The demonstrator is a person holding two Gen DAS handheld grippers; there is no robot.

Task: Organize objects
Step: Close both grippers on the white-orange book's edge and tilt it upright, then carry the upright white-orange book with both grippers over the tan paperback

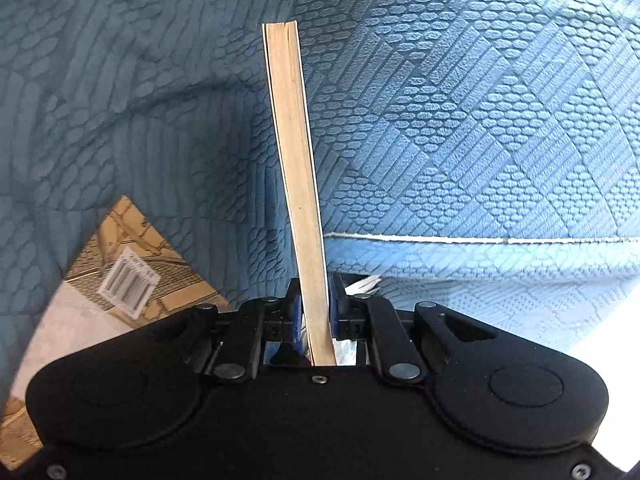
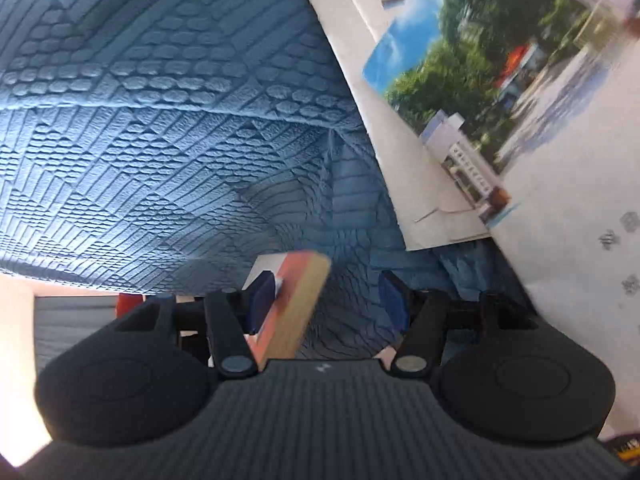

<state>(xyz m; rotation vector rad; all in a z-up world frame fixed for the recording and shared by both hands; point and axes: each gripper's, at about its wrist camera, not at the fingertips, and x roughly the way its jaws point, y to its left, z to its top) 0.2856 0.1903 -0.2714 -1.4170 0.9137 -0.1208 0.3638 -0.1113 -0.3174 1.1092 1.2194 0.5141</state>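
My left gripper (image 1: pixel 314 308) is shut on a thin book (image 1: pixel 294 168), seen edge-on with its cream page block pointing away over the blue quilted bedspread (image 1: pixel 480 120). A second book with a tan drawn cover and a barcode sticker (image 1: pixel 132 276) lies flat at lower left. In the right wrist view my right gripper (image 2: pixel 326 300) is open. An orange-covered book (image 2: pixel 292 308) leans against its left finger (image 2: pixel 260 296), apart from the right finger. A white book with a photo cover (image 2: pixel 500 92) lies at the right.
The blue textured bedspread (image 2: pixel 160 120) fills both views, with a fold and a white seam line (image 1: pixel 480 239) at the right of the left wrist view. A pale surface (image 1: pixel 56 328) shows under the tan book.
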